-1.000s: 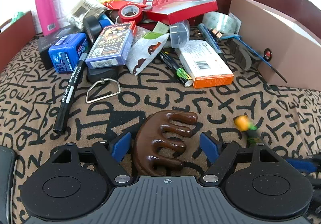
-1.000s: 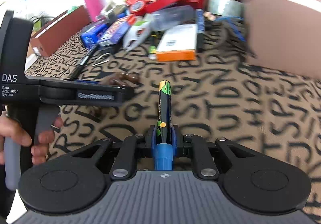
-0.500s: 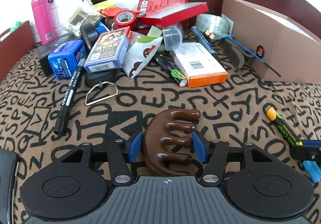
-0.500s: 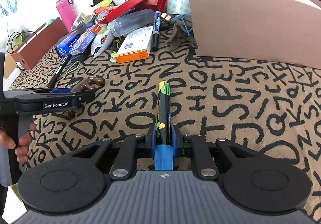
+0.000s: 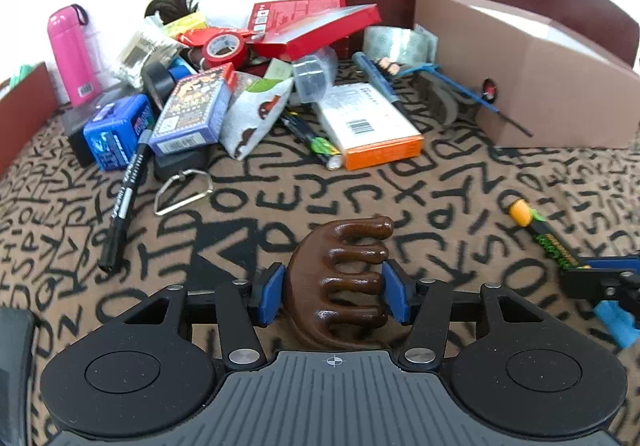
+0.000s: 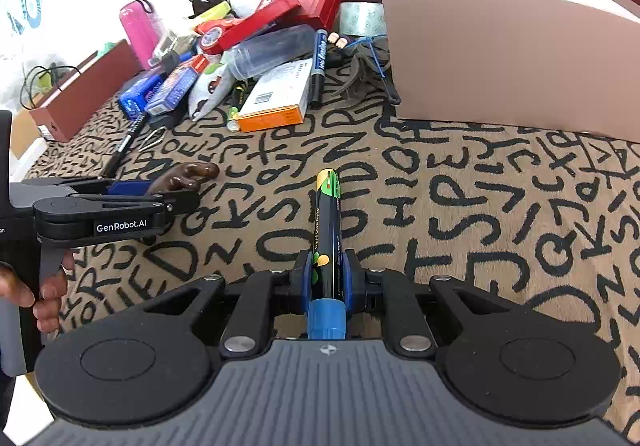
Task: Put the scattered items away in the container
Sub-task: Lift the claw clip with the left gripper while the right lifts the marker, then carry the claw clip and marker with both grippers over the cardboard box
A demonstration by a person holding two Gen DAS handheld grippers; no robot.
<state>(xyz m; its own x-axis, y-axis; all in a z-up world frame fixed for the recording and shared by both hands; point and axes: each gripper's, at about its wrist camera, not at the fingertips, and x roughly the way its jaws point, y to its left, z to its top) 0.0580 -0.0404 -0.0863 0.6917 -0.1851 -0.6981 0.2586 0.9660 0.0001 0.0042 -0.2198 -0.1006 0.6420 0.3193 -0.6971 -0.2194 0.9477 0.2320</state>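
As jaws close, brown claw clip (image 5: 340, 282) sits between – pads touching | right jaws clamp marker (image 6: 328, 242)

Surface: a tan cloth (image 5: 360, 186) printed with black letters is covering the whole support. Lying directly on it: 1 black marker (image 5: 124, 202), 1 wire clip (image 5: 182, 192), 1 orange-and-white box (image 5: 372, 126), 1 blue box (image 5: 116, 132), 1 patterned pouch (image 5: 256, 114), 1 green-and-black pen (image 5: 316, 144). A pink bottle (image 5: 72, 54) is standing upright at the far left. A tan cardboard box (image 6: 508, 58) is sitting at the far right, with a heap of red boxes (image 5: 316, 26) and tape rolls (image 5: 224, 50) piling behind the loose items.
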